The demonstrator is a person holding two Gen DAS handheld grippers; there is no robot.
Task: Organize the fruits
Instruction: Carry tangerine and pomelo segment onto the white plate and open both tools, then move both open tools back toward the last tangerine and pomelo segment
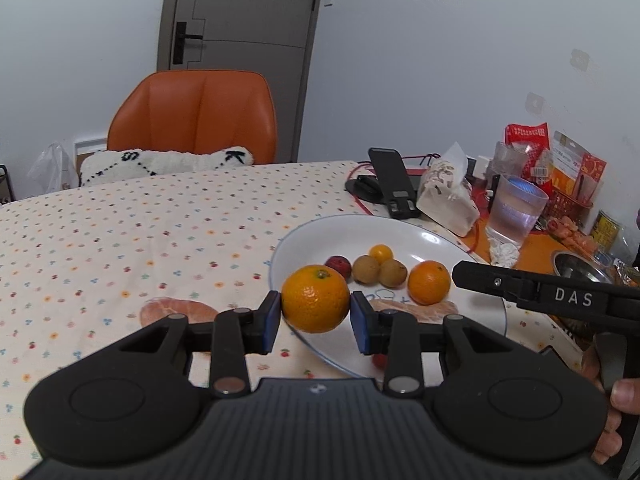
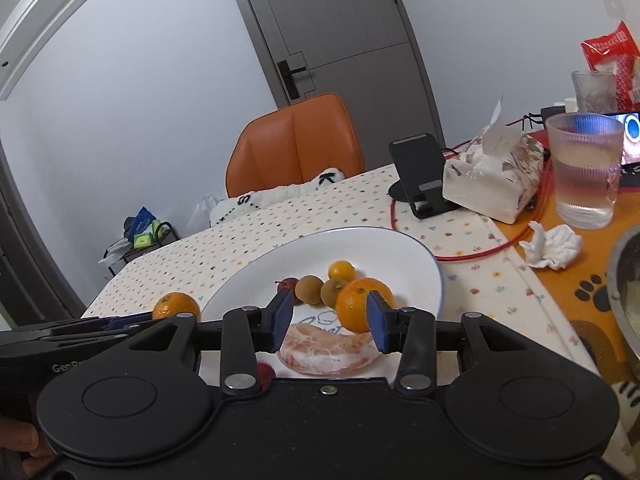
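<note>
Blue pads of the left tool (image 1: pixel 315 307) clamp an orange (image 1: pixel 315 298) over the near-left rim of the white plate (image 1: pixel 304 240). Right tool (image 2: pixel 330 318) stands apart, empty; its right pad hides part of a second orange (image 2: pixel 356 303) on the plate, beside small fruits (image 2: pixel 325 289) and a pomelo segment (image 2: pixel 326 350) cut off by the tool body.

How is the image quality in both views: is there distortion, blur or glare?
Left wrist view: strong fisheye bending of the door and dark corners; the held orange is sharp with a small highlight. Right wrist view: the same curving, a bright phone screen at the edge, soft even light, no motion blur.
</note>
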